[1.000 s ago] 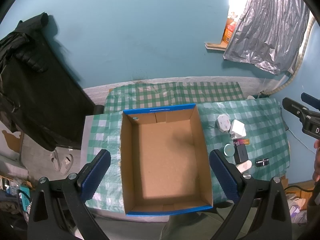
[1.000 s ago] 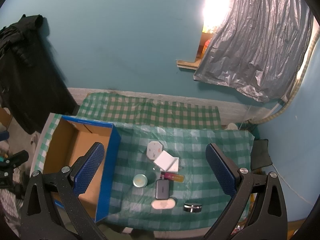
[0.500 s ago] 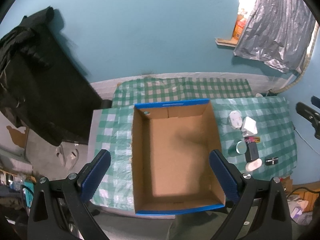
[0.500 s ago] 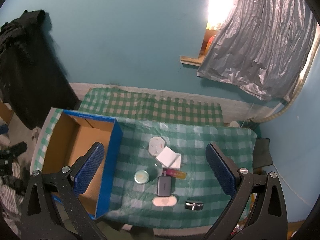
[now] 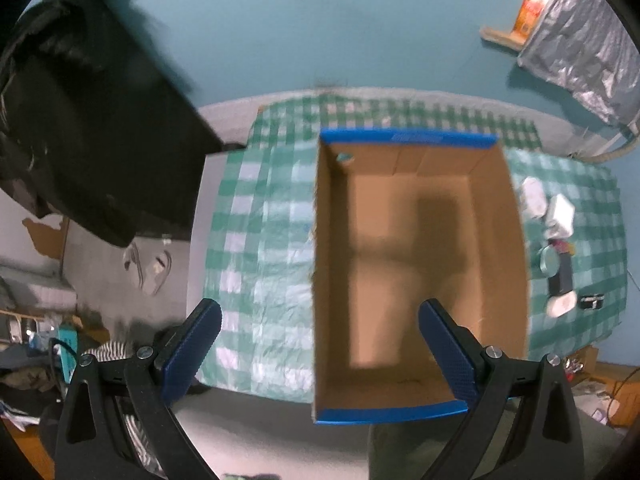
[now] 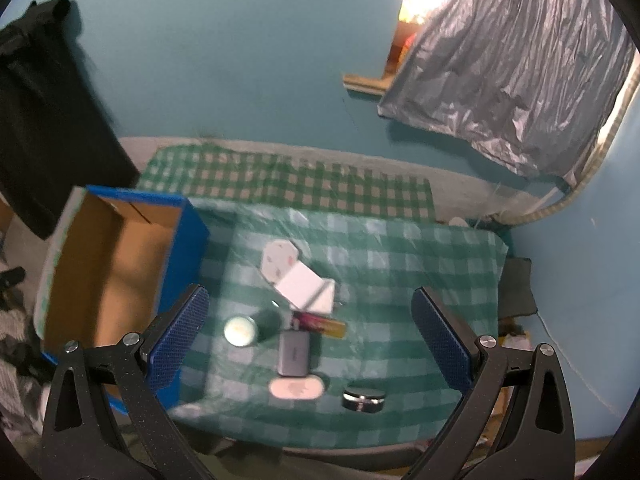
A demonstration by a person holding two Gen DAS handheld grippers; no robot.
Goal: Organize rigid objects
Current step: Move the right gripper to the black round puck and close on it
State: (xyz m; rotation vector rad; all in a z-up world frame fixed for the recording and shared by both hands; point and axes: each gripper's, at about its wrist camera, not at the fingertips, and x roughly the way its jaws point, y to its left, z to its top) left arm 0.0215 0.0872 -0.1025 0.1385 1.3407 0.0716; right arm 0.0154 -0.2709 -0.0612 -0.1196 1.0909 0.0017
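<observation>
Cardboard box (image 5: 416, 256) under left hand-held gripper (image 5: 320, 348), right hand-held gripper (image 6: 310, 338), both wide apart, empty.

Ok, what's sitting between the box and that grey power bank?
In the right wrist view, only the round teal tin stands between the cardboard box and the grey power bank; otherwise just checkered tablecloth.

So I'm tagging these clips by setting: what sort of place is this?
Most likely a lived-in room at home, not a lab. A table under a green checked cloth stands against a teal painted wall, dark clothing hangs beside it, and a silvery sheet covers a window.
</observation>
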